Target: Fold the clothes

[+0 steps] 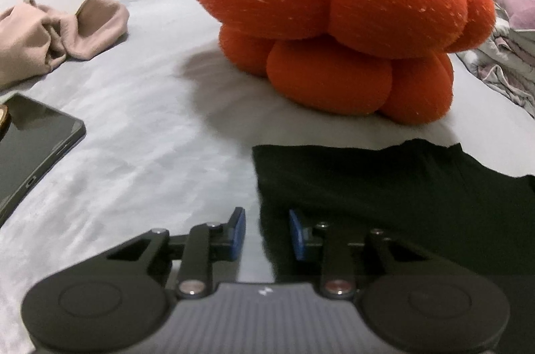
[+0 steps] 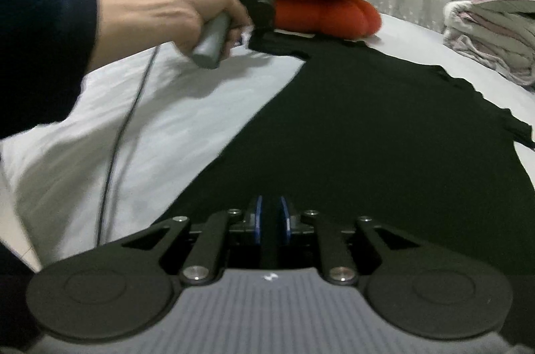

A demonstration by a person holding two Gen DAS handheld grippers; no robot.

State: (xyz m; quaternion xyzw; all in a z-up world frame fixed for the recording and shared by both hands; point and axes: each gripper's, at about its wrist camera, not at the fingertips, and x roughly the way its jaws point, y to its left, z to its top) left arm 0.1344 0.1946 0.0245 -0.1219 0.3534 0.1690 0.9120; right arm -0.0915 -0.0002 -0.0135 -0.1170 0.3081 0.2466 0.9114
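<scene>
Right hand-held gripper [image 2: 271, 220] — pinching black shirt [image 2: 367, 136]

L gripper [image 1: 266, 232] jaws apart, straddling black shirt [image 1: 384, 197] edge on grey sheet [image 1: 150, 133]; orange plush [image 1: 334, 19] behind.

garment: black T-shirt [image 2: 367, 136] | state: spread flat, not yet folded, few wrinkles | pose: lying lengthwise away from right wrist view, one sleeve out to the right | location: on light grey bed sheet; far edge near orange plush cushion
</scene>
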